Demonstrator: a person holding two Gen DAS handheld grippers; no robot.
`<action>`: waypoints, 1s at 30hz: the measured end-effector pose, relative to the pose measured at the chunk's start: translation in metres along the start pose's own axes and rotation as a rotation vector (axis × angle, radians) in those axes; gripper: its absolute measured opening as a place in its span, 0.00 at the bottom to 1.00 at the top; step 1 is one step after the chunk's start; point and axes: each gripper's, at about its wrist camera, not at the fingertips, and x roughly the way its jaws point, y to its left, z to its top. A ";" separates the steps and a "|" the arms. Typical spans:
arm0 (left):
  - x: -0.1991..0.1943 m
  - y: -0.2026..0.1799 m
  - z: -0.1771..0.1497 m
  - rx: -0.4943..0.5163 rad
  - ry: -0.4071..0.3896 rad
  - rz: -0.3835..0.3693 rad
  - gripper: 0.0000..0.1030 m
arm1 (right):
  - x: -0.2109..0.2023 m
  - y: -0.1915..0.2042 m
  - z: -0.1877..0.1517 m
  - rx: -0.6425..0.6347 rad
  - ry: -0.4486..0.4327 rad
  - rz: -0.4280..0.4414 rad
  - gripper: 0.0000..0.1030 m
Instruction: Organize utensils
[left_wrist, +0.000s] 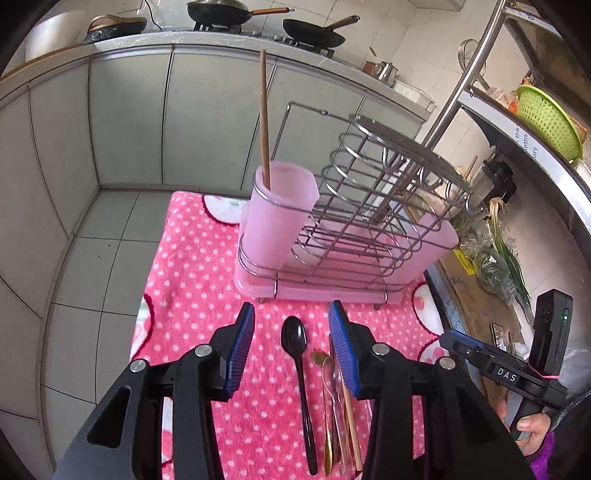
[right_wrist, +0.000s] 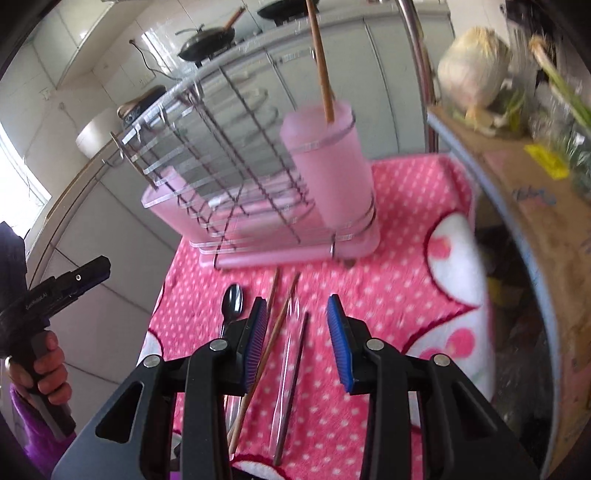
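Note:
A pink utensil rack (left_wrist: 332, 236) with a wire frame stands at the far side of a pink dotted cloth (left_wrist: 192, 295). Its pink cup (left_wrist: 280, 206) holds one upright wooden chopstick (left_wrist: 264, 118). In the left wrist view my left gripper (left_wrist: 292, 306) is open above a black spoon (left_wrist: 295, 343). A gold spoon (left_wrist: 321, 369), a clear spoon and a wooden chopstick lie by its right finger. My right gripper (right_wrist: 297, 300) is open above the cloth, over a wooden chopstick (right_wrist: 273, 339), a clear utensil and a dark chopstick (right_wrist: 295, 369). Neither gripper holds anything.
Behind the cloth a counter with grey cabinets (left_wrist: 207, 118) carries two black woks (left_wrist: 218, 13). A round metal shelf (left_wrist: 546, 155) on the right holds a green colander (left_wrist: 546, 118). Lower down lie a cardboard box, greens (right_wrist: 554, 110) and a cabbage (right_wrist: 472, 74). Tiled floor lies left.

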 end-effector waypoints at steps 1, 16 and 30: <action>0.004 0.001 -0.003 -0.001 0.012 0.000 0.39 | 0.007 -0.001 0.000 0.012 0.028 0.012 0.21; 0.028 0.011 -0.019 -0.003 0.079 -0.020 0.38 | 0.107 0.007 -0.001 0.042 0.274 -0.048 0.14; 0.073 0.012 -0.028 0.008 0.222 -0.045 0.38 | 0.146 0.019 0.001 0.012 0.312 -0.120 0.14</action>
